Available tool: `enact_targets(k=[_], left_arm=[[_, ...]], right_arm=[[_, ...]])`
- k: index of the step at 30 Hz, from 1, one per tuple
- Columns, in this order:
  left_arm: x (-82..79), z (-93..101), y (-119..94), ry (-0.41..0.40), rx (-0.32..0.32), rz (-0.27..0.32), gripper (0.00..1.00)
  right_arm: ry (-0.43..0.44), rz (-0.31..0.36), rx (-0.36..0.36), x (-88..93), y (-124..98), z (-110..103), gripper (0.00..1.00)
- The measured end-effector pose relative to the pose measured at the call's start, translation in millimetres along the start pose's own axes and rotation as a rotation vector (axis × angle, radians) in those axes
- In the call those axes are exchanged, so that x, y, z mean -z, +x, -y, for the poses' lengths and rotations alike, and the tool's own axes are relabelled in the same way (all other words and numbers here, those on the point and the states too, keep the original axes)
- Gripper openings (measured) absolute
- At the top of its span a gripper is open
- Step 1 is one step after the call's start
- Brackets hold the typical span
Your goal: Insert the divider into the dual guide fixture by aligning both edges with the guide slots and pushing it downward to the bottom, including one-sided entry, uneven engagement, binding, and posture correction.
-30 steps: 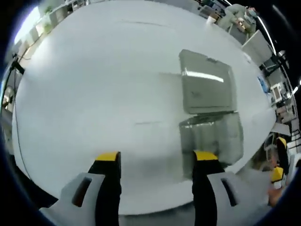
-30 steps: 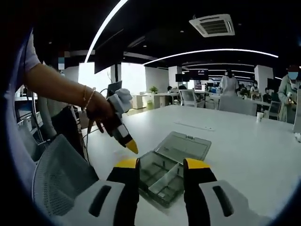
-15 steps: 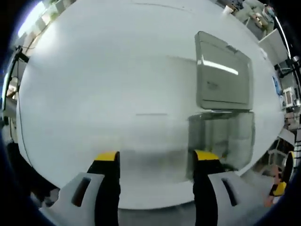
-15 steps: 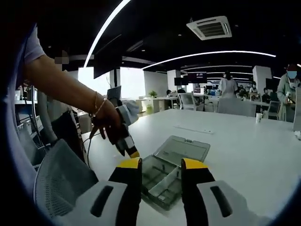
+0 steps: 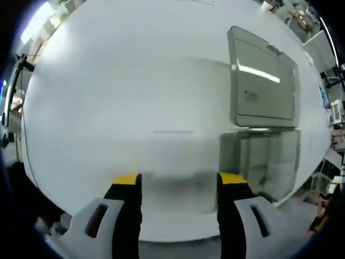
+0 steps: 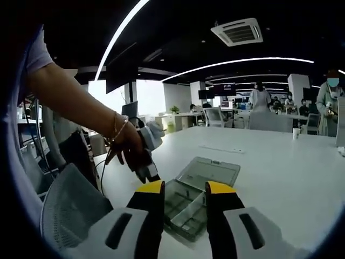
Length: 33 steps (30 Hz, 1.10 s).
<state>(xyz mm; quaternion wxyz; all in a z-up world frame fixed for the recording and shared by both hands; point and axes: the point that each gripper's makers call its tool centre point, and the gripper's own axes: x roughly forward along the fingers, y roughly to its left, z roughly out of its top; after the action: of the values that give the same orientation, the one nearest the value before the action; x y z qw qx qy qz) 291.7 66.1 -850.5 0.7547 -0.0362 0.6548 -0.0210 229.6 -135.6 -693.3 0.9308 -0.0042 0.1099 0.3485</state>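
Observation:
A clear plastic compartment box (image 5: 268,162) lies on the white table (image 5: 124,86), its lid (image 5: 264,83) folded flat open beyond it. My left gripper (image 5: 179,181) stands open over the bare tabletop to the left of the box, with nothing between its yellow-tipped jaws. In the right gripper view the same box (image 6: 186,208) shows thin inner partition walls, and its lid (image 6: 210,172) lies behind it. My right gripper (image 6: 185,189) is open, holds nothing, and frames the box from the near side. A person's hand (image 6: 126,143) holds the left gripper's body (image 6: 148,162) just left of the box.
A grey mesh chair back (image 6: 70,210) stands at the table's near left edge. The table edge (image 5: 178,237) runs just beyond the left jaws. Across the room are desks, chairs and several people (image 6: 261,100).
The hand with the left gripper has come down and closer to the box. In the left gripper view the box has slid further right. The right jaws stand slightly closer together.

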Motion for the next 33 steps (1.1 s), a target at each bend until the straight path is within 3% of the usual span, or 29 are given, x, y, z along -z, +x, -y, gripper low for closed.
enact_targets(k=[19, 28, 33], left_arm=[[18.0, -10.5, 16, 0.02, -0.101, -0.017, 0.51], [19.2, -11.9, 19, 0.01, -0.106, -0.018, 0.51], [18.2, -12.2, 20, 0.009, -0.106, -0.017, 0.51]], right_arm=[[-0.004, -0.003, 0.006, 13.8, -3, -10, 0.24], [0.008, 0.0, 0.033, 15.9, -5, -3, 0.29], [-0.034, -0.023, 0.041, 20.6, -4, -1, 0.28]])
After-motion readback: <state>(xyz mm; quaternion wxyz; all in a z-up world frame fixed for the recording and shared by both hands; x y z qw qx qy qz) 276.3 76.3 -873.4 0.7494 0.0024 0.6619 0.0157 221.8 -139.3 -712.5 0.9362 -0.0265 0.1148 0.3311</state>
